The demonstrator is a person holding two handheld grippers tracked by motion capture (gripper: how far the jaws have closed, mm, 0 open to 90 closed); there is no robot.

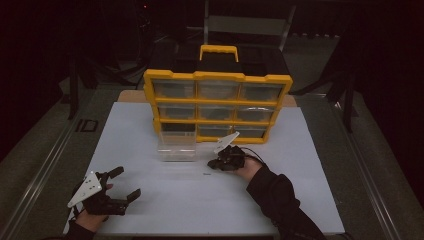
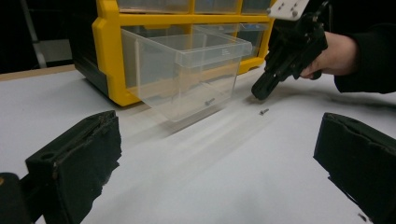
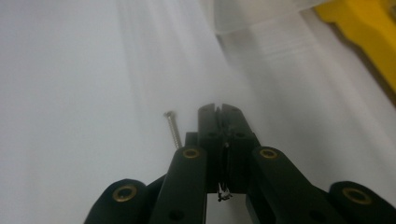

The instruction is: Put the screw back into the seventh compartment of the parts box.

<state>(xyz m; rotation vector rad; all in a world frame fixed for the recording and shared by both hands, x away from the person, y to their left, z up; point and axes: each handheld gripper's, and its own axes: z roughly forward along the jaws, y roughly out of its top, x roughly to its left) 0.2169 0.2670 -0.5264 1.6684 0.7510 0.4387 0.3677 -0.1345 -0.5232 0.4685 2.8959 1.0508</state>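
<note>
A small screw point(image 3: 173, 129) lies flat on the white table top, just left of my right gripper point(image 3: 218, 109), whose jaws are pressed together with nothing visible between the tips. From the left gripper view the same screw point(image 2: 264, 111) rests a little in front of the right gripper point(image 2: 258, 93), which points down at the table. A clear plastic drawer point(image 2: 187, 70) stands on the table before the yellow organizer point(image 1: 217, 107), with another screw point(image 2: 209, 101) inside it. My left gripper point(image 1: 129, 181) rests wide open near the front left corner, holding nothing.
The organizer has several clear drawers and a yellow handle point(image 1: 218, 51) on top; its bottom left slot point(image 1: 178, 128) stands vacant. The white board point(image 1: 200, 200) ends close behind my left hand. Dark floor and stands surround the table.
</note>
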